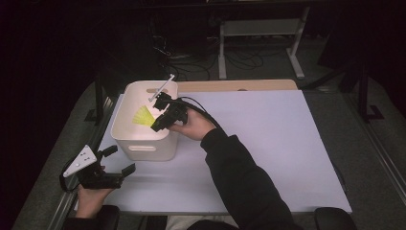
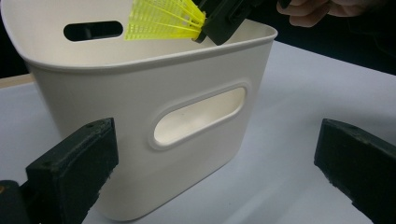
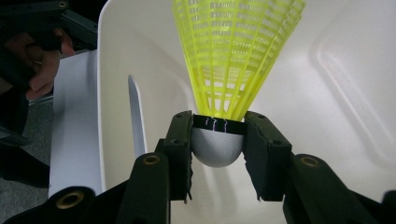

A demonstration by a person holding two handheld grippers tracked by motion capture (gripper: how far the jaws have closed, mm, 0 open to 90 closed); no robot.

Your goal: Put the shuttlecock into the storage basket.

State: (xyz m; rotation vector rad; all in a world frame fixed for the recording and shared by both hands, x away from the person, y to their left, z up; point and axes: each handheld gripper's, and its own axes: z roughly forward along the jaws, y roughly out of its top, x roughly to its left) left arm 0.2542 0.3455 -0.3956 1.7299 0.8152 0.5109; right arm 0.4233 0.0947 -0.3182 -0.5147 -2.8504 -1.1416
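Inspecting progress, near to far:
Left gripper (image 1: 119,173): resting low at the lower left of the high view, in the person's left hand (image 1: 91,199); jaws are standing spread apart with nothing between them, facing the near wall of the bin in the left gripper view.
Table (image 1: 268,158): white surface is lying bare around the bin; nothing else is showing on it to be collected.
Bin (image 1: 143,146): white plastic tub with cut-out handles, sitting upright at the left of centre in the high view, just beyond the left gripper.
Right gripper (image 1: 160,120): reaching over the bin's right rim; jaws are clenching the shuttlecock by its white cork, as the right gripper view is showing.
Shuttlecock (image 3: 236,51): yellow skirt is pointing into the bin's mouth, hanging above the interior, not touching the floor or walls as far as can be told.
Progress judged: carrying is done; letting go over the bin is remaining.
Far area: dark floor with a desk frame (image 1: 258,28) and cables.
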